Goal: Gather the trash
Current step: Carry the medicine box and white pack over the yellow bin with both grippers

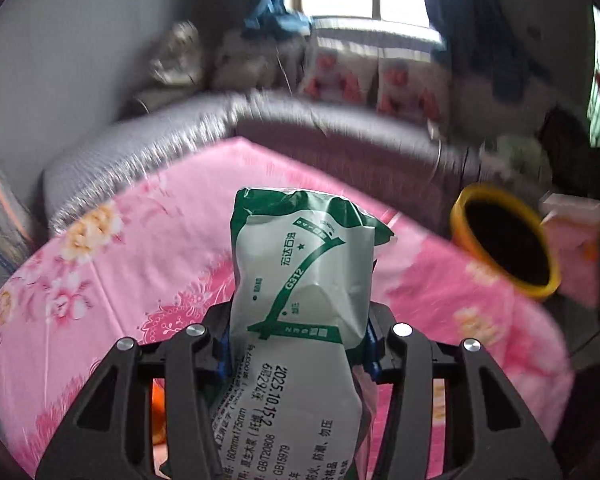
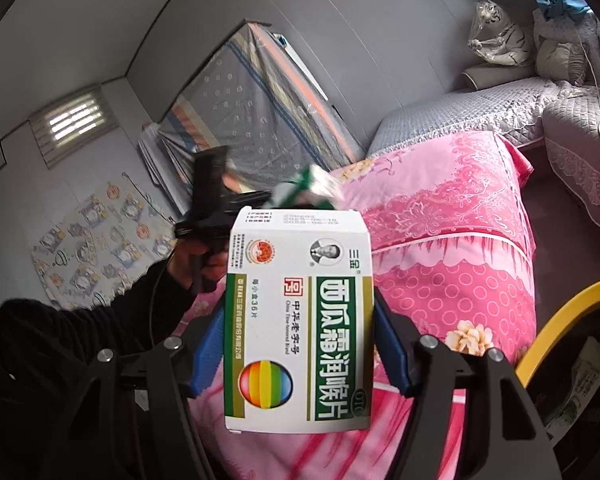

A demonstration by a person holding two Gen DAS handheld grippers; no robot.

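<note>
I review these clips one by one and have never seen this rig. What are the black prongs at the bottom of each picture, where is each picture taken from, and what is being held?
There is no robot here. A person holds a two-fingered gripper in each hand, and a fisheye camera on each looks forward along its fingers; those are the black prongs. The left gripper is shut on a green and white tissue pack. The right gripper is shut on a white medicine box. Its camera also catches the person's left hand with the other gripper. Below lies a pink flowered cover, with a yellow-rimmed bin beside it.
</note>
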